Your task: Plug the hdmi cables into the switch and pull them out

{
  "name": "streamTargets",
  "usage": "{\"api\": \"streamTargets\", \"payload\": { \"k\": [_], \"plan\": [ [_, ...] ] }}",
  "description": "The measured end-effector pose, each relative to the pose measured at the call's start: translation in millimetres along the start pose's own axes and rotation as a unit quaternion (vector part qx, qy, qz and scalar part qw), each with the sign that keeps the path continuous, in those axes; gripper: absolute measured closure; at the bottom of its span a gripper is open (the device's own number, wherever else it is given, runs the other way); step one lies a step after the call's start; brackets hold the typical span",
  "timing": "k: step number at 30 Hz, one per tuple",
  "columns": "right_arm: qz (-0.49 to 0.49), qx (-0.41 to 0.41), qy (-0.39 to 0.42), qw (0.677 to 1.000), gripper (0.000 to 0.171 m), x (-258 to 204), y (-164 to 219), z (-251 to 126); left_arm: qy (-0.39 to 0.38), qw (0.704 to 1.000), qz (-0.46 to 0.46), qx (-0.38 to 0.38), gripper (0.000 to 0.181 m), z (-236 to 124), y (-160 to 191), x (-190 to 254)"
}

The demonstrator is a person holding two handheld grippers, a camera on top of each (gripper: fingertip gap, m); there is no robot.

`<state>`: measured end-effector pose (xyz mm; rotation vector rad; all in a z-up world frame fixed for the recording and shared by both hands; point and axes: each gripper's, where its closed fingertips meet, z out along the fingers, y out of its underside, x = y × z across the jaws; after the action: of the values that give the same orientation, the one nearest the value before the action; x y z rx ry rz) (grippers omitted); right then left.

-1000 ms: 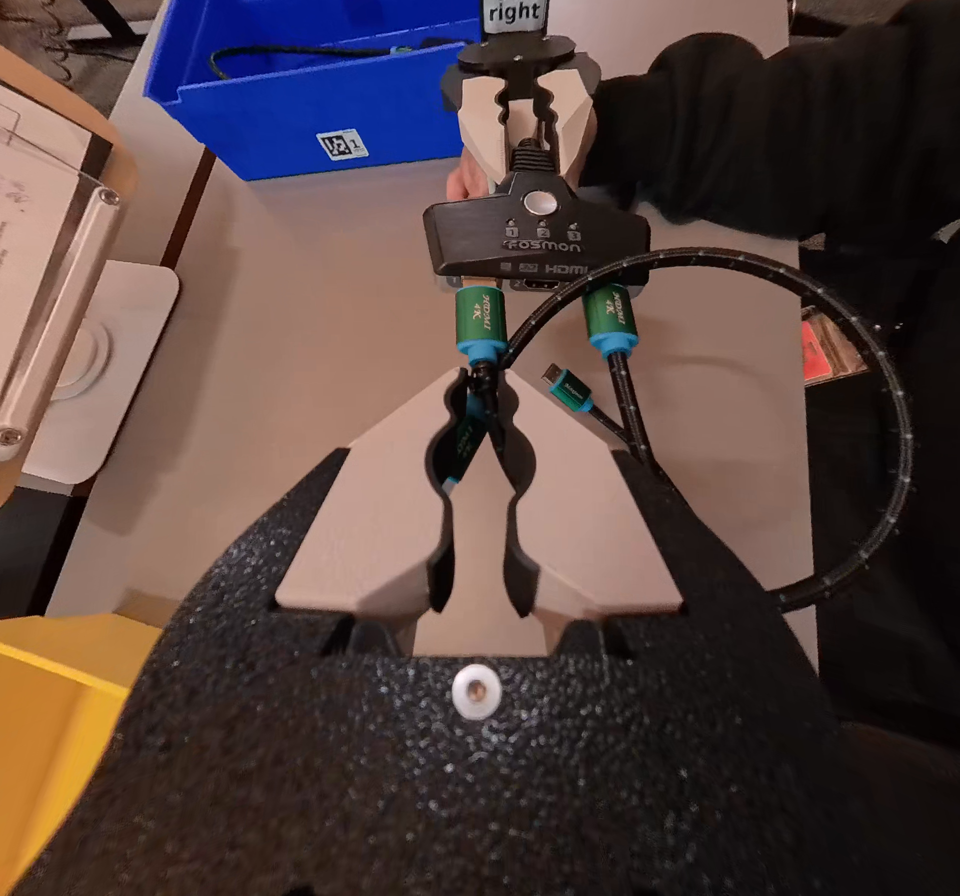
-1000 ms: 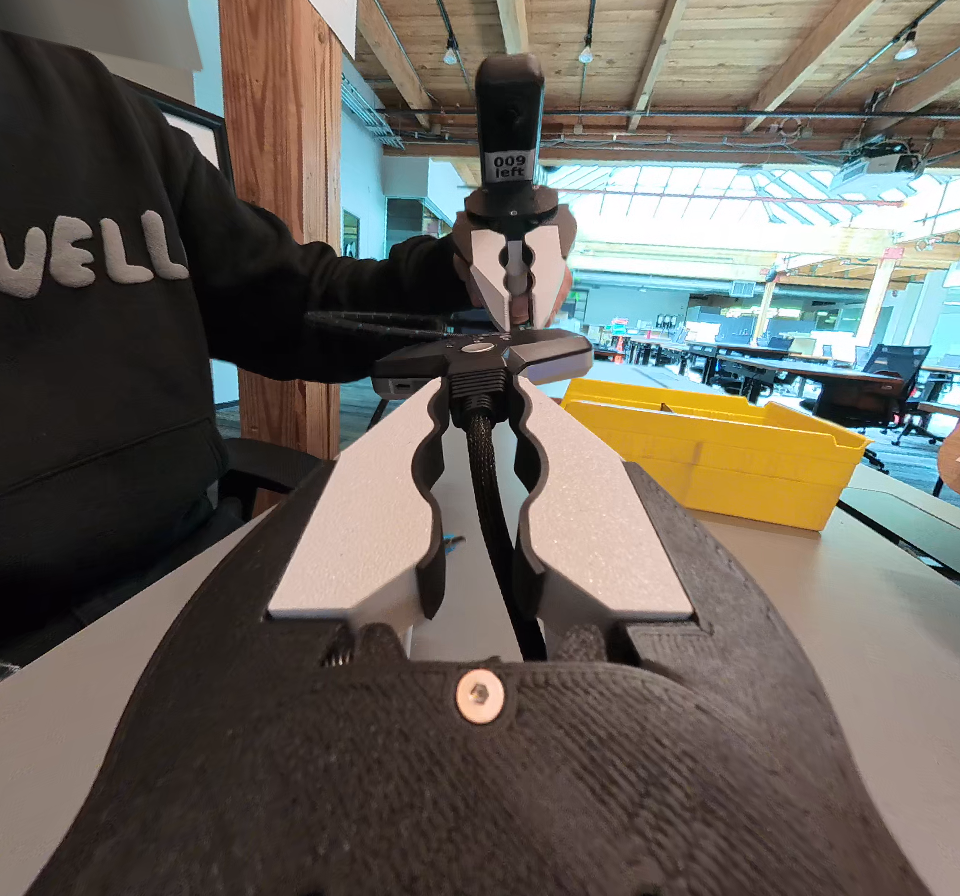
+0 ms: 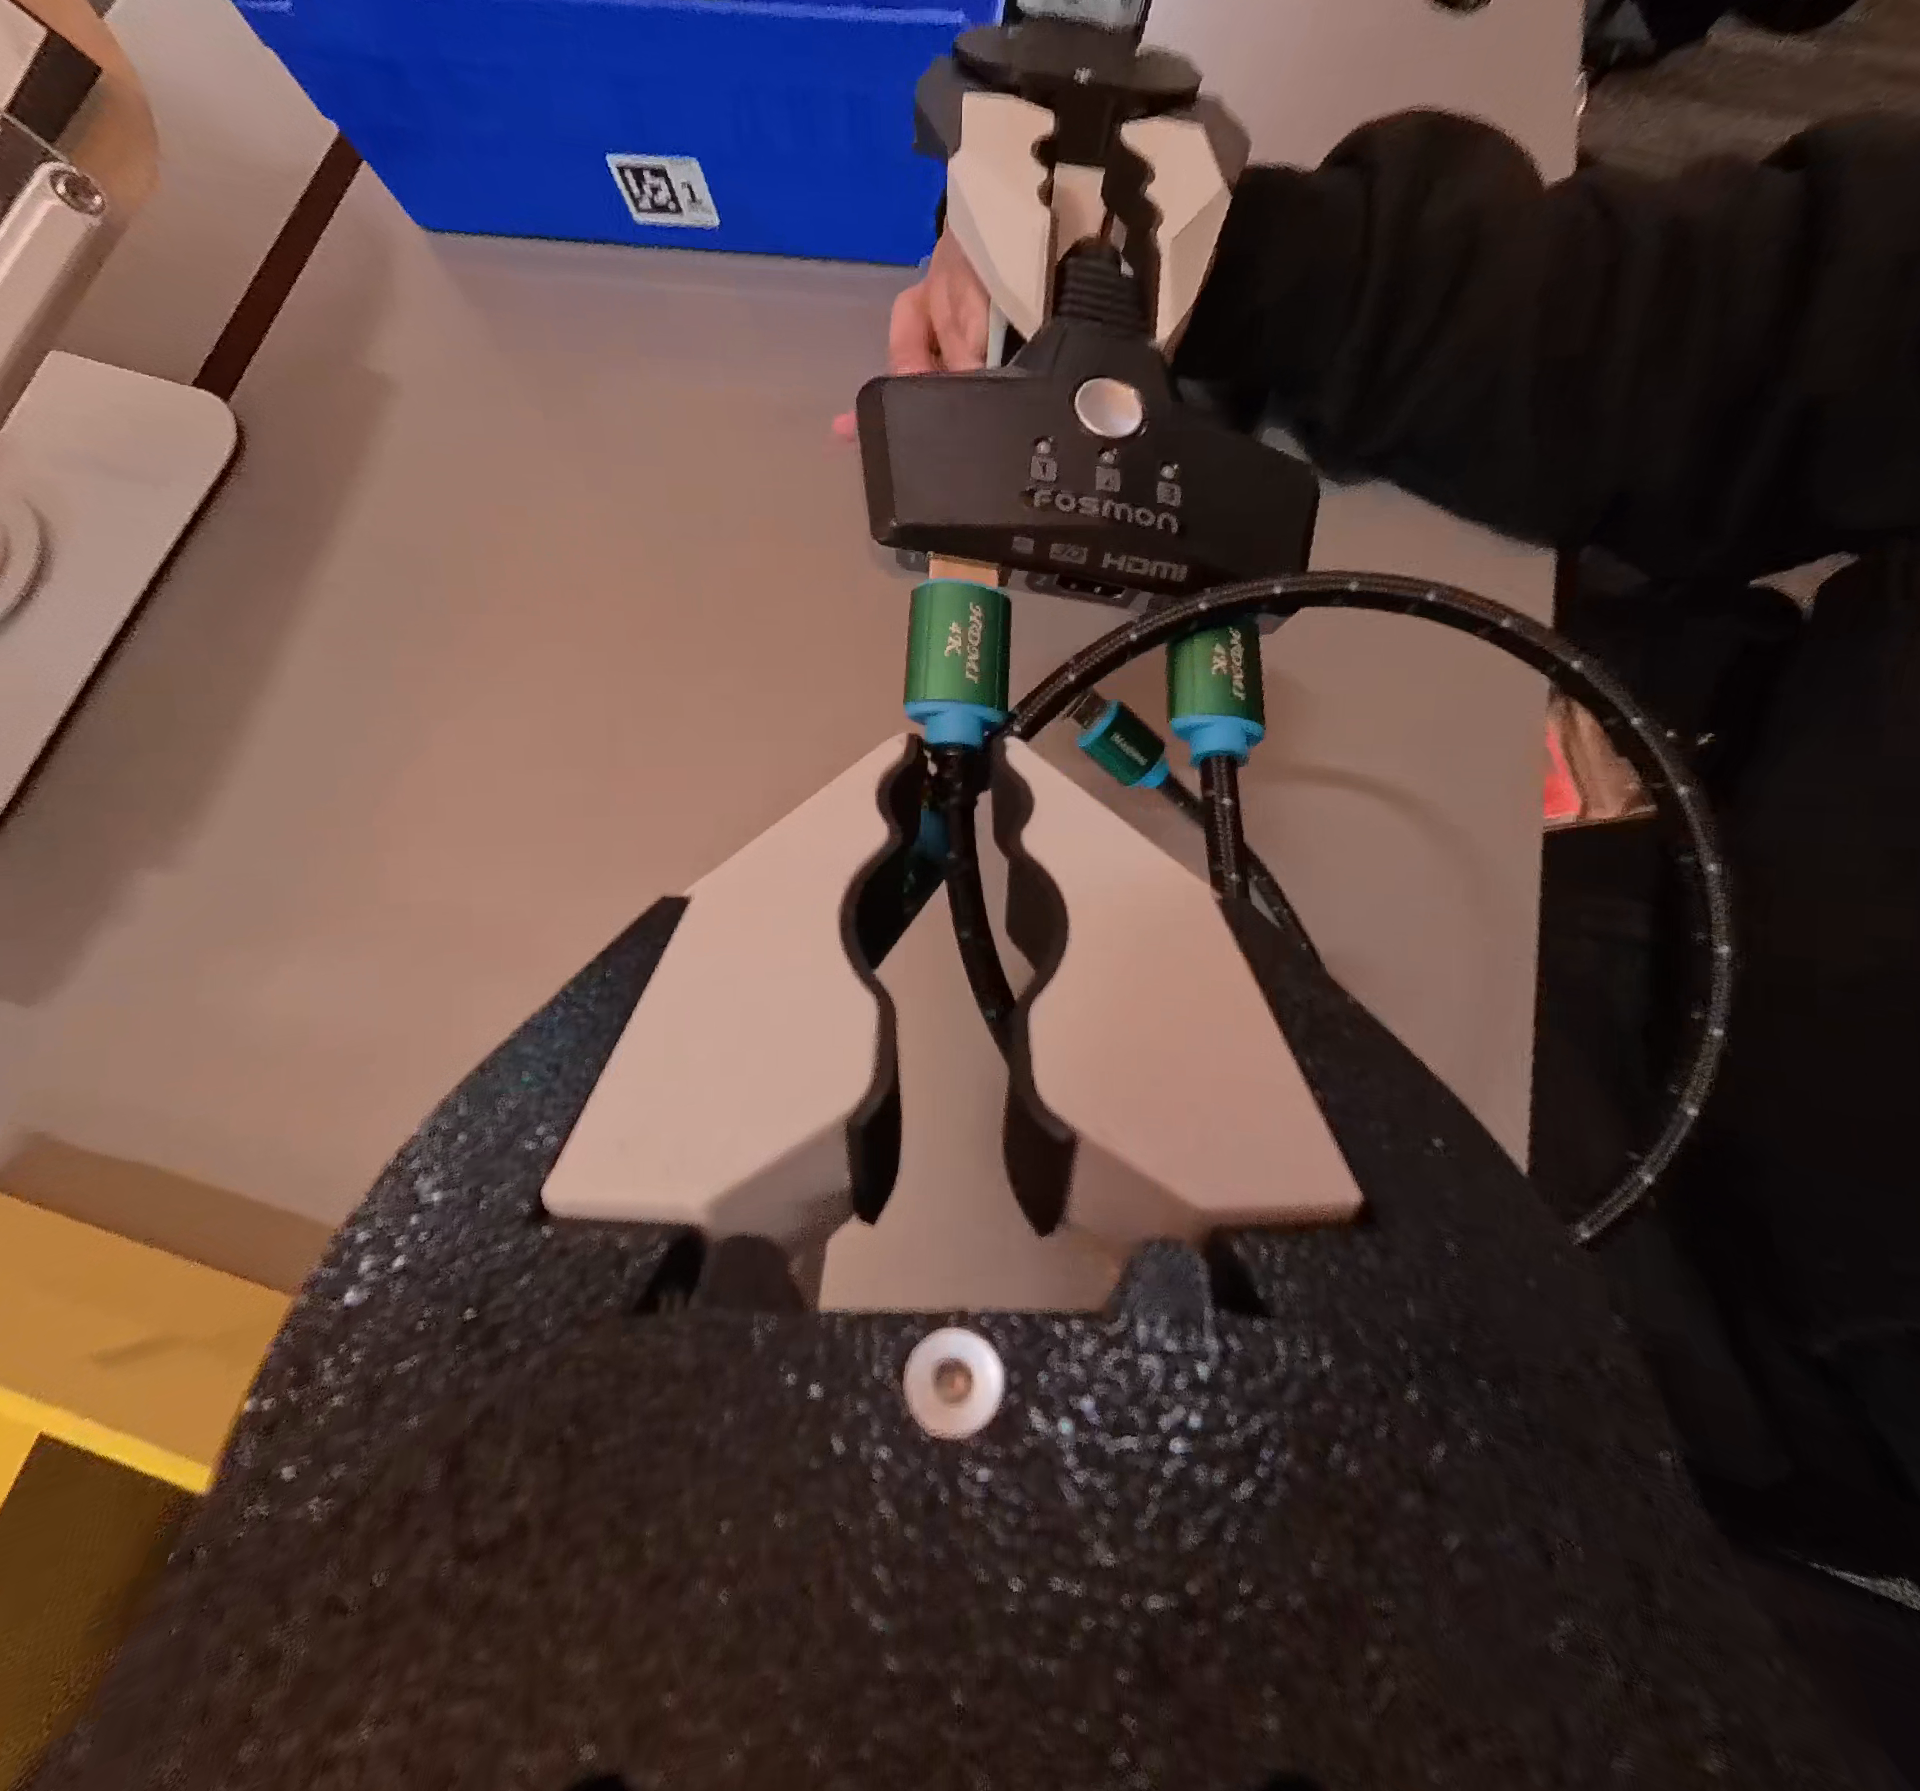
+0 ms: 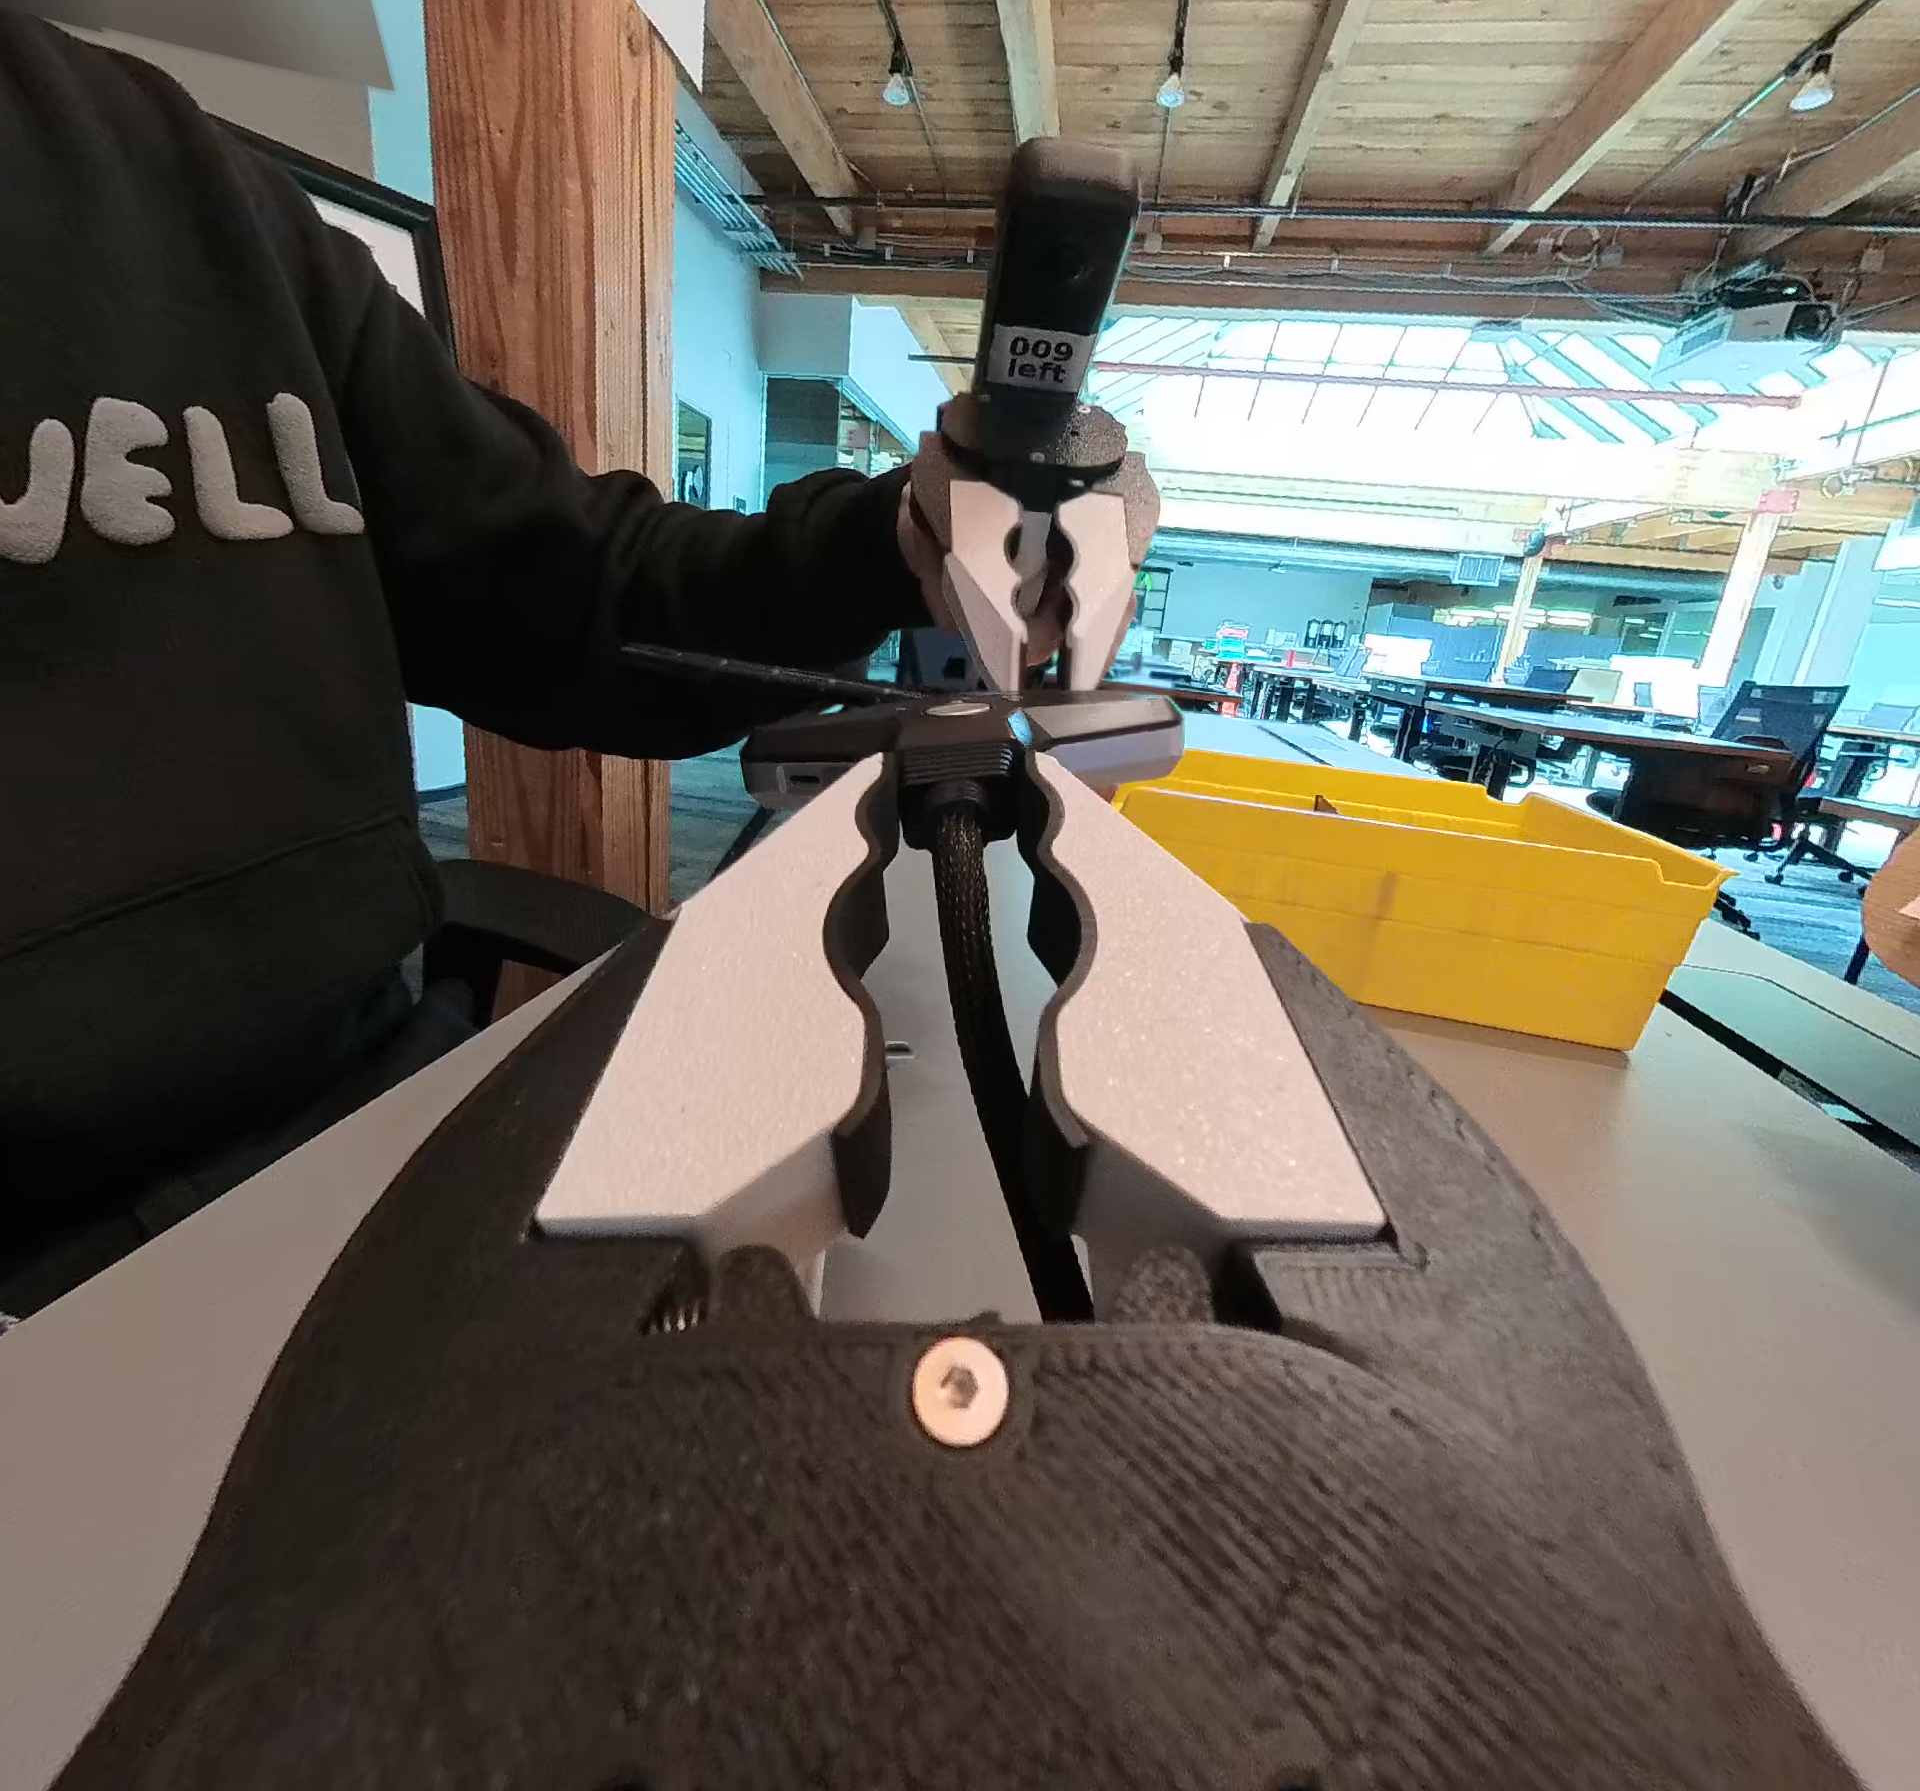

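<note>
The black switch (image 3: 1086, 484) carries pale printed lettering and 3 numbered marks under a round silver button; the blue bin (image 3: 623, 68) behind it has a small white coded sticker, and each gripper's camera stalk wears a white label. The right gripper (image 4: 956, 785) is closed on the switch's ribbed cable collar, holding it above the table (image 3: 468, 598). The left gripper (image 3: 951, 765) pinches the braided cable (image 3: 971, 920) just behind the left green plug (image 3: 958, 645). A second ago that plug sat deeper — now a strip of bare metal shows at the port. The right green plug (image 3: 1214, 679) stays seated, its port hidden by a looping cable.
</note>
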<state>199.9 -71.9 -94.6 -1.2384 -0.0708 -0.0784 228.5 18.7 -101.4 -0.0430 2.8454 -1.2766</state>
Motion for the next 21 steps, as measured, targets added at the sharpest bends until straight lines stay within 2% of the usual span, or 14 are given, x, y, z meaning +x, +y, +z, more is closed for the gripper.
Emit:
{"api": "streamTargets", "payload": {
  "k": [4, 11, 13, 18, 21],
  "plan": [
    [0.004, 0.005, 0.0, 1.0, 0.151, 0, -1, -1, -0.006, 1.0, 0.002, 0.007, 0.173, 2, -3, -1],
    [-0.009, 0.003, 0.0, 1.0, 0.151, -3, -3, 5, -0.053, 0.993, 0.108, 0.017, 0.175, -6, -8, -3],
    [-0.019, -0.009, 0.003, 1.0, 0.151, -4, -3, 7, -0.053, 0.991, 0.124, 0.017, 0.175, -7, -7, -3],
    [-0.026, -0.041, 0.008, 0.999, 0.15, -4, 6, 14, -0.041, 0.987, 0.146, -0.052, 0.175, -5, 7, -6],
    [-0.023, -0.03, 0.006, 0.999, 0.15, -5, 3, 15, -0.012, 0.993, 0.118, -0.008, 0.176, -7, 0, -5]
  ]
}}
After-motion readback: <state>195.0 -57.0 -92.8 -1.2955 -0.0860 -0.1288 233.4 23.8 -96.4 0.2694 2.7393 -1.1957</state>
